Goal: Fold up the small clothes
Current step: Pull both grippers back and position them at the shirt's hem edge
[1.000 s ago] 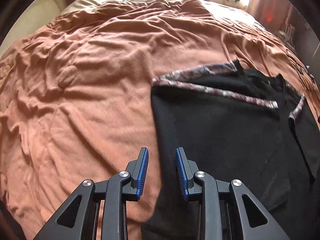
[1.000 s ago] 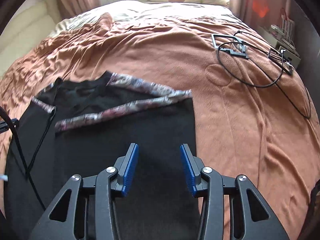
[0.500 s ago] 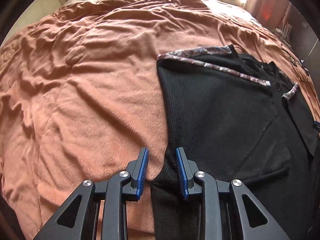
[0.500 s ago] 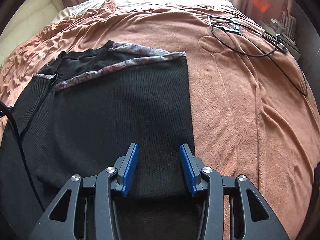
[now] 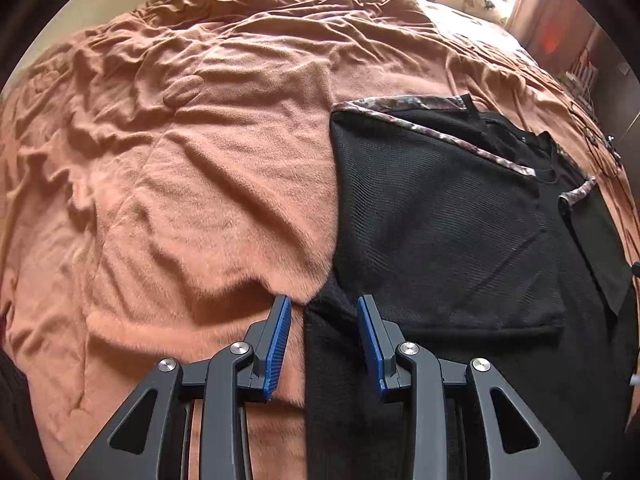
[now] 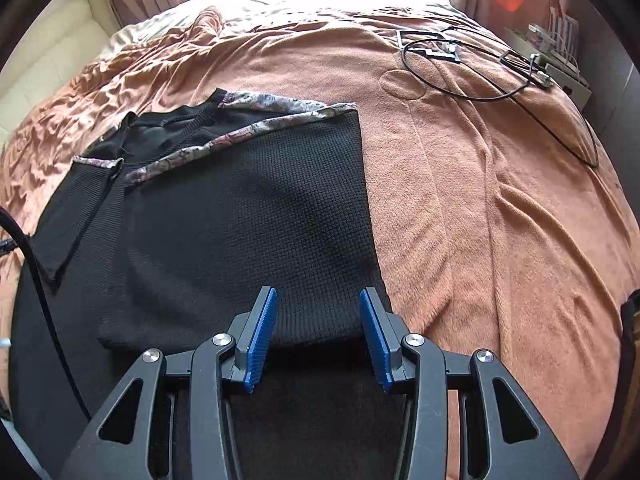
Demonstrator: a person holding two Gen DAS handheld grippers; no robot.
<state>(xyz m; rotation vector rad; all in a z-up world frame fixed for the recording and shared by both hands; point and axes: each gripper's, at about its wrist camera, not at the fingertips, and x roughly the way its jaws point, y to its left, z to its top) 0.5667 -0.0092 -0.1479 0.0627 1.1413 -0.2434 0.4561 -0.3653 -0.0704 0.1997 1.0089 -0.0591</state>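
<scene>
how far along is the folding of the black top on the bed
Partly done. The black top lies on the brown blanket with one fold made: its patterned hem lies up near the neckline. In hand: nothing gripped; the left gripper is opening over the top's edge, and the right gripper hovers open above it. Left: folding it smaller, probably the lower part and the sleeve.

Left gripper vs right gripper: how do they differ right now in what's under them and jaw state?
Left gripper straddles the black garment's side edge, with brown blanket under one finger; right gripper sits wholly over the garment, near its folded hem. Left jaws are opening; right jaws stand steady and slightly wider. Shared: blue pads, both pointing down at the garment, neither pressing on cloth.
</scene>
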